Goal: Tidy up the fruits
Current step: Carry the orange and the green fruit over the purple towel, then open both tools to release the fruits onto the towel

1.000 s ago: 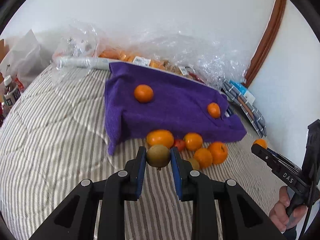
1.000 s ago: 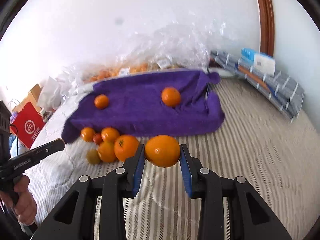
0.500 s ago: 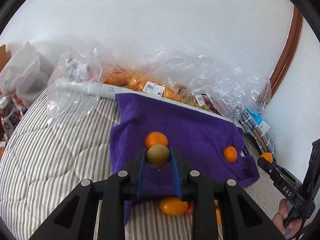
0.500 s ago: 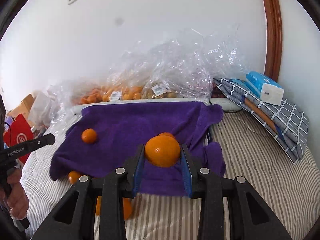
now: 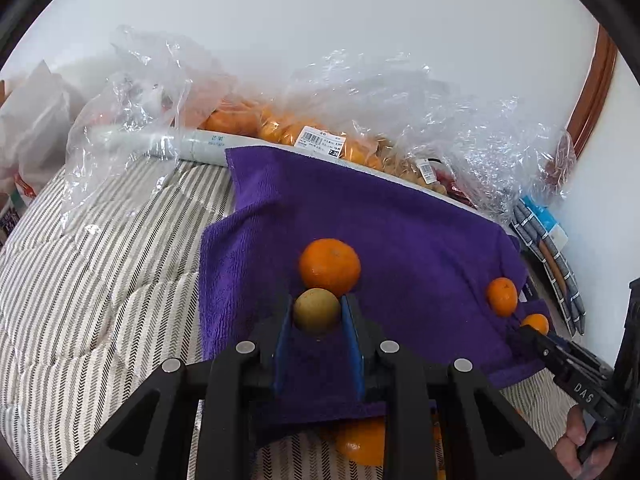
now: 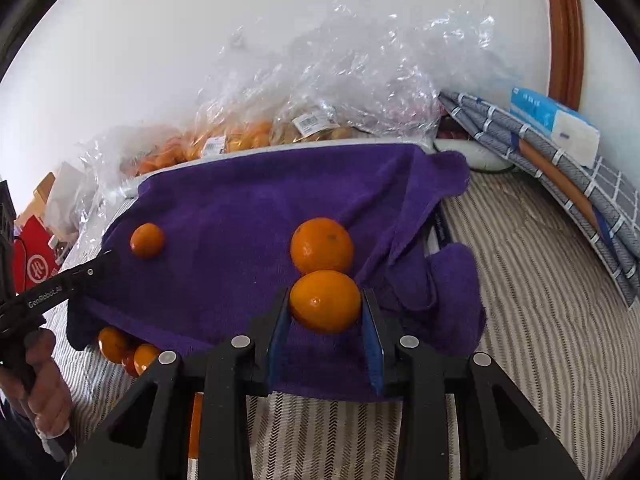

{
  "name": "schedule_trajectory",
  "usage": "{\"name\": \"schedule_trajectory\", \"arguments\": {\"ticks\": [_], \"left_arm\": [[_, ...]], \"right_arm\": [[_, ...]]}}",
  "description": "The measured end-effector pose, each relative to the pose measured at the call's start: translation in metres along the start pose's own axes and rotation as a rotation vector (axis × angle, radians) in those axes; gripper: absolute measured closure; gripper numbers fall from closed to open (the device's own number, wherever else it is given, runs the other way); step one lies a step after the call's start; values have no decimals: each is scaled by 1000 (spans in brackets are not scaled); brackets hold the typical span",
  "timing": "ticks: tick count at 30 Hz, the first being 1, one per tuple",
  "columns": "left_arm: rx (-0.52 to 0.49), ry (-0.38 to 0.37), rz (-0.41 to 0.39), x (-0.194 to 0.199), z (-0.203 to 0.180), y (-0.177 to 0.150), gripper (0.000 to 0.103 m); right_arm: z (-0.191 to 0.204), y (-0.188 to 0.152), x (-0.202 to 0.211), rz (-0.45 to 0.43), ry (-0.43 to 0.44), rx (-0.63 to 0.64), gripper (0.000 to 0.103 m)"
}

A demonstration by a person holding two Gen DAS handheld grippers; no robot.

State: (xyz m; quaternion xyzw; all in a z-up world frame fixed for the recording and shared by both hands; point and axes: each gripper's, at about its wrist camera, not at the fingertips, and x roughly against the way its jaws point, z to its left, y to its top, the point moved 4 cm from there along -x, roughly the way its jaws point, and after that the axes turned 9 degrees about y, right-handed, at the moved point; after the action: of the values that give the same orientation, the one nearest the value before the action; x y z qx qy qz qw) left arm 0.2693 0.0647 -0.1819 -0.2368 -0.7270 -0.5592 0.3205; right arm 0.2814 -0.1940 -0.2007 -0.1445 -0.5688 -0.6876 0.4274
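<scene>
Our left claw (image 5: 317, 312) grips a brownish-green kiwi (image 5: 317, 310) between its blue pads, held over the near part of the purple towel (image 5: 400, 232), just in front of the orange (image 5: 329, 267) that lies on it. Our right claw (image 6: 325, 304) clamps a second orange (image 6: 325, 301) above the same towel, close before another orange lying there (image 6: 322, 245).

We judge the job partly done: two oranges lie on the towel, one toward its left part and one toward its right, and two fruits are in hand and not yet set down. Off the towel's near edge, on the striped bed (image 6: 540, 300), a few loose fruits (image 6: 120, 350) are left to gather, partly hidden by the cloth.

Behind the towel, clear plastic bags (image 5: 320, 128) hold more fruit; their barcode labels are too small to read. The claw arms read "DAS" in the left view and "GenRobot.AI" in the right view.
</scene>
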Motion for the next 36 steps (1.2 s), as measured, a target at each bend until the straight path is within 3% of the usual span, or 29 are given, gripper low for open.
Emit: {"name": "schedule_trajectory", "arguments": {"ticks": [19, 23, 30, 36], "left_arm": [[-32, 41, -9, -8, -5, 1, 79], [-34, 40, -10, -8, -5, 1, 79], [-43, 26, -20, -6, -6, 1, 79], [-46, 2, -42, -1, -9, 0, 66]], "right_arm": [[1, 0, -2, -1, 31, 8, 68], [6, 0, 1, -19, 41, 22, 57], [8, 3, 8, -61, 32, 31, 50], [1, 5, 15, -100, -1, 3, 46]]}}
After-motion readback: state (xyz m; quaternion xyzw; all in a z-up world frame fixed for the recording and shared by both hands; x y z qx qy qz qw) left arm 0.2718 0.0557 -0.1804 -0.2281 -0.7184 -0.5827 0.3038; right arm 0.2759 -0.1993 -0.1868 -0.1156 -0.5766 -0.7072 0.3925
